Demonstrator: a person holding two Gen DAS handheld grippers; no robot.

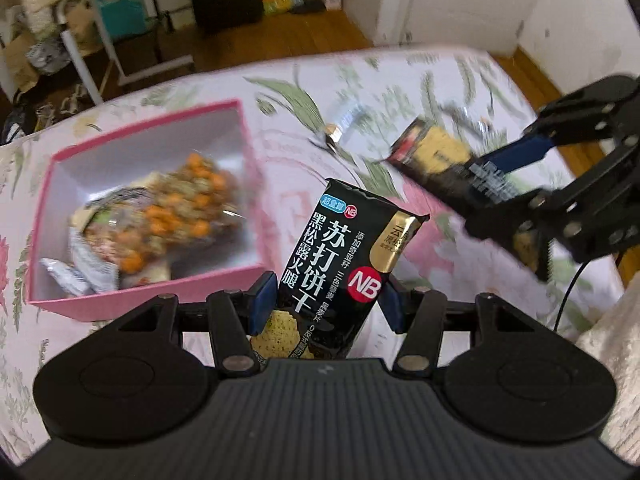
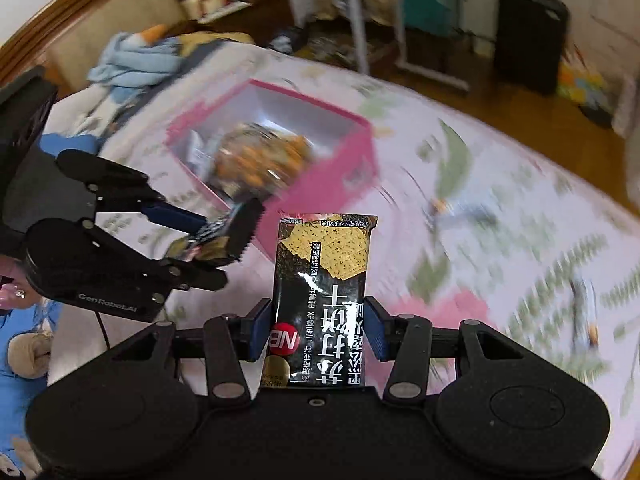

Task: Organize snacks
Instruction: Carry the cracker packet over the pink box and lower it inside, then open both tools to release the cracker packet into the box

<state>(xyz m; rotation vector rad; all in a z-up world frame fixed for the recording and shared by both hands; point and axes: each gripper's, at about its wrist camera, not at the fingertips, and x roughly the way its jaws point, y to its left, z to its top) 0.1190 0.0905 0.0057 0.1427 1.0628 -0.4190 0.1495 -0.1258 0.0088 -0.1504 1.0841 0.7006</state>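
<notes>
Both pairs of jaws are partly closed, each on a snack. My left gripper (image 1: 326, 300) clamps a black glossy cracker packet with white Chinese letters and a red round logo (image 1: 340, 248) between its blue pads, at the lower half, so the top of the packet stands up and leans a little right in front of the jaws. My right gripper (image 2: 316, 330) holds a second black cracker packet of the same kind (image 2: 324, 280), but upside down, with the cracker picture at the far end. I think I grip both near one end so that the free end can go into the box first.

Ahead of the left jaws and to their left is the pink square cardboard box with white inside (image 1: 80, 148). From the right jaws it is ahead and slightly left. It already contains a clear bag of orange and brown snack mix (image 1: 176, 208) and some small silver sachets (image 1: 76, 280). Everything rests on a bed cover with pink flowers and green leaves (image 1: 460, 80).

Two small wrapped candies (image 2: 444, 208) lie on the cover beyond the right jaws, to their right. My judgement: both packets are on their way to the box, and the candies remain to collect.
</notes>
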